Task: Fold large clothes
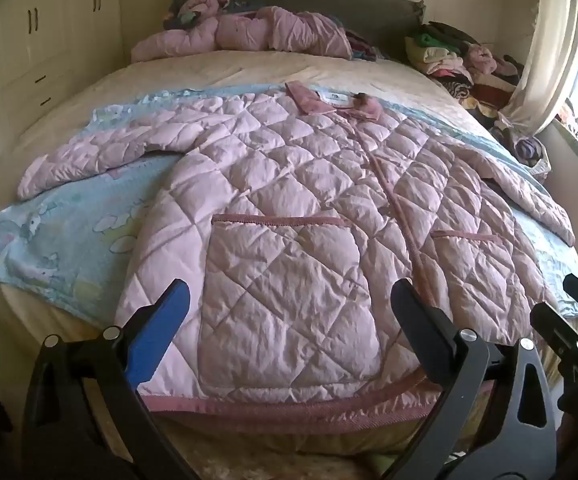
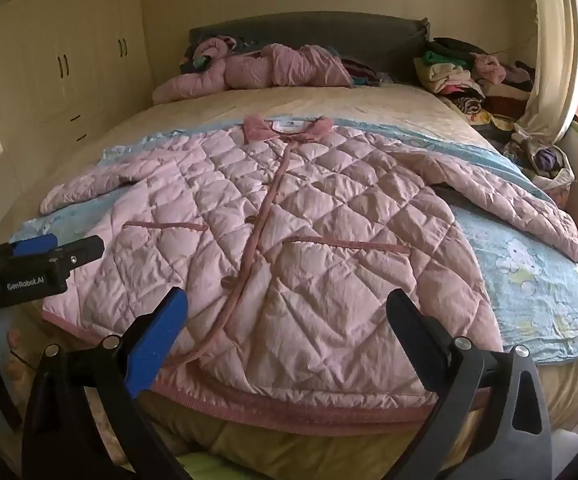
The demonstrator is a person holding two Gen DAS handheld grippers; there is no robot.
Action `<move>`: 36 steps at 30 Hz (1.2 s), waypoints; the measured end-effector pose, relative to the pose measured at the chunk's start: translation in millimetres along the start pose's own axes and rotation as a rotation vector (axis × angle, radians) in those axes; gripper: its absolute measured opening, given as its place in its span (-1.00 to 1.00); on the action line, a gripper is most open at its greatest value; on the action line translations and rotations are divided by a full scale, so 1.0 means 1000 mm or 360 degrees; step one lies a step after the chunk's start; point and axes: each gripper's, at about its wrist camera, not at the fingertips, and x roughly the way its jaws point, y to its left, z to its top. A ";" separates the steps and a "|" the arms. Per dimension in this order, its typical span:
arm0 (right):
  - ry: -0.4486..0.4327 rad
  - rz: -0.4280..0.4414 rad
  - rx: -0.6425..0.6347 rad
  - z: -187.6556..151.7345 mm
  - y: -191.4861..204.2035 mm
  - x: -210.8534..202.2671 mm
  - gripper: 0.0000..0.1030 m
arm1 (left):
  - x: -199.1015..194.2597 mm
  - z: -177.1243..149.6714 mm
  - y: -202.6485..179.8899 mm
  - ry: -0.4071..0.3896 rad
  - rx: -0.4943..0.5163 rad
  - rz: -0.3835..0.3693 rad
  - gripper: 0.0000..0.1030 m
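Observation:
A large pink quilted jacket lies flat and face up on the bed, collar at the far end, both sleeves spread out sideways, hem at the near edge. It also shows in the right wrist view. My left gripper is open and empty, held just above the hem over the left pocket. My right gripper is open and empty, held above the hem near the front placket. The left gripper shows at the left edge of the right wrist view, and the right gripper at the right edge of the left wrist view.
A light blue cartoon-print sheet lies under the jacket on the beige bed. Another pink quilted garment is heaped at the headboard. A pile of clothes sits at the far right by the curtain. Wardrobes stand on the left.

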 end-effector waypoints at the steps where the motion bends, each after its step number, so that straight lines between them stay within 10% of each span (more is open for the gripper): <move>1: 0.0009 -0.0003 0.0001 0.000 0.002 0.002 0.92 | -0.001 0.000 -0.001 -0.0023 0.0013 0.0017 0.83; 36: -0.0003 -0.0024 -0.0006 -0.001 0.002 -0.002 0.92 | -0.013 0.001 -0.009 -0.0043 0.0017 0.0035 0.83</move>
